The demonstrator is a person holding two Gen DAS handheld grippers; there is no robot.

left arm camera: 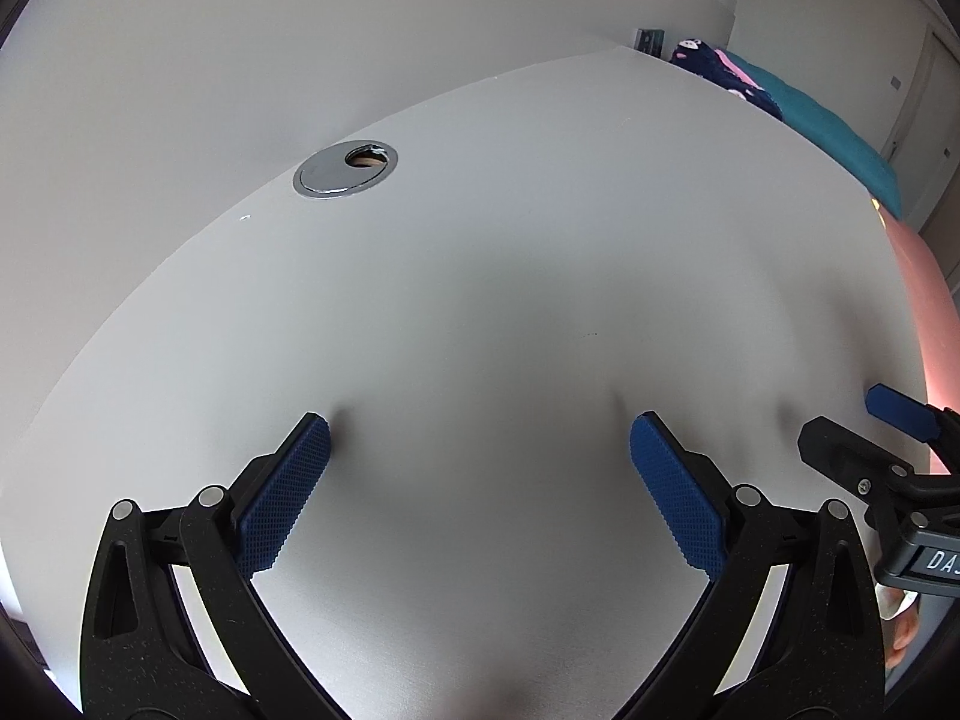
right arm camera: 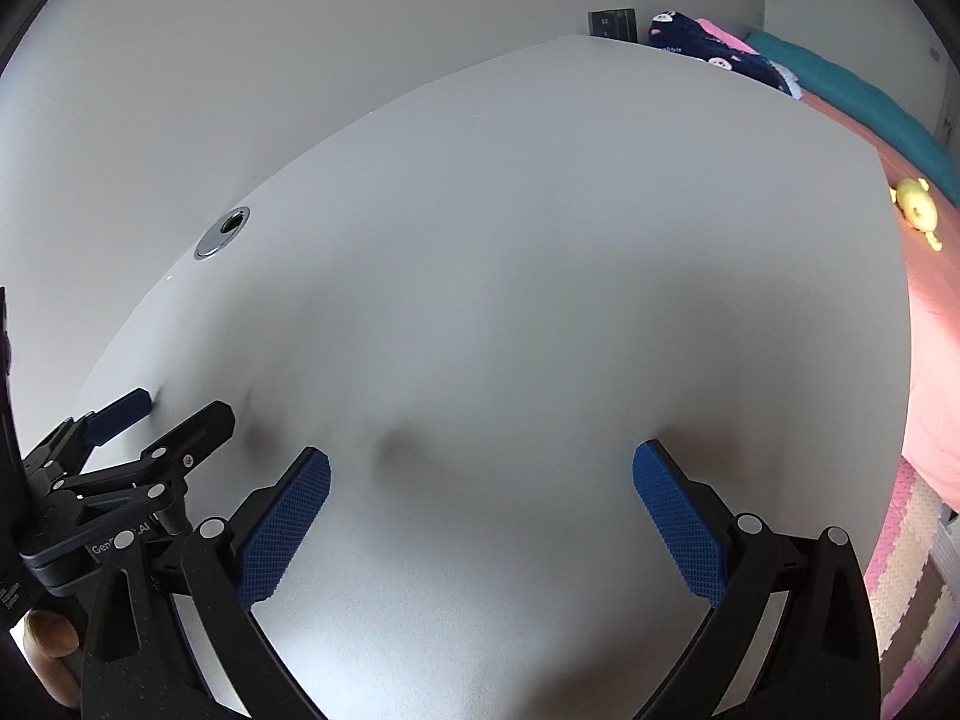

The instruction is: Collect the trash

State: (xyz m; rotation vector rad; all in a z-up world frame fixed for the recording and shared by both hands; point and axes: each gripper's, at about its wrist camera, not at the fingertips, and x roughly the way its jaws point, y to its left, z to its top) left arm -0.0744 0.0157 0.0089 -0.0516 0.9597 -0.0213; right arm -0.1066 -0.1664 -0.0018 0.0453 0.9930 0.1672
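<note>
No trash shows in either view. My left gripper (left arm camera: 480,426) is open and empty, its blue-padded fingers (left arm camera: 288,492) spread wide just above the white desk (left arm camera: 510,252). My right gripper (right arm camera: 480,462) is open and empty too, low over the same desk (right arm camera: 540,270). The right gripper also shows at the right edge of the left wrist view (left arm camera: 864,438). The left gripper shows at the left edge of the right wrist view (right arm camera: 174,414). The two sit side by side.
A round chrome cable grommet (left arm camera: 346,168) sits in the desk near the wall, and it also shows in the right wrist view (right arm camera: 222,233). Beyond the desk's right edge is a bed with pink sheet (right arm camera: 936,372), teal cover (left arm camera: 840,138), dark patterned blanket (right arm camera: 714,51) and a yellow toy (right arm camera: 918,210).
</note>
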